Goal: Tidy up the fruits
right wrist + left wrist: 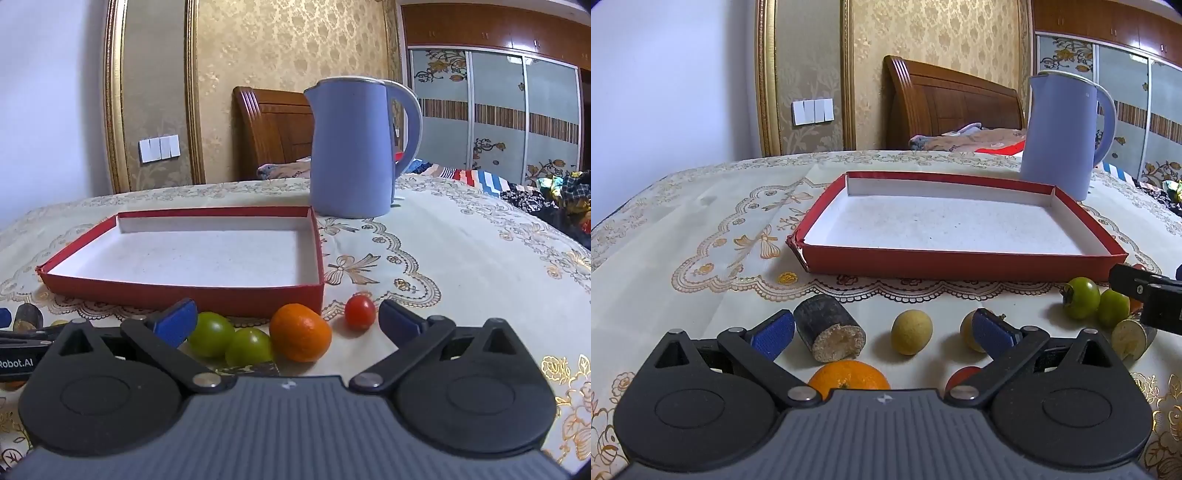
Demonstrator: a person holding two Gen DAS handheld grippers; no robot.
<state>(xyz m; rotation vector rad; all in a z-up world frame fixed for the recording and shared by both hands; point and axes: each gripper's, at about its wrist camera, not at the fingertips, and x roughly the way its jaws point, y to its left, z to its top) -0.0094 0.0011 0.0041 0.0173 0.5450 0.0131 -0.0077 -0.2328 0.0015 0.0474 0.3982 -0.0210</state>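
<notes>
The red shallow box (960, 264) lies on the tablecloth with nothing inside. In front of it my left gripper (882, 332) stands open just above the cloth. Between its fingers lie a dark cut cane piece (827, 334) and a yellow-green round fruit (911, 332); a second yellow fruit (968, 330) is half hidden behind the right finger. An orange (848, 374) sits close under the camera. My right gripper (287, 319) is open too, with two green tomatoes (210, 334), an orange (300, 332) and a red cherry tomato (359, 312) between its fingers. No pad touches a fruit.
A blue kettle (351, 147) stands behind the box's far right corner. Another cut cane piece (1132, 338) lies at the right, beside the right gripper's finger (1137, 286). A small red fruit (962, 374) peeks out by the left gripper's body. Bare tablecloth (461, 258) stretches to the right.
</notes>
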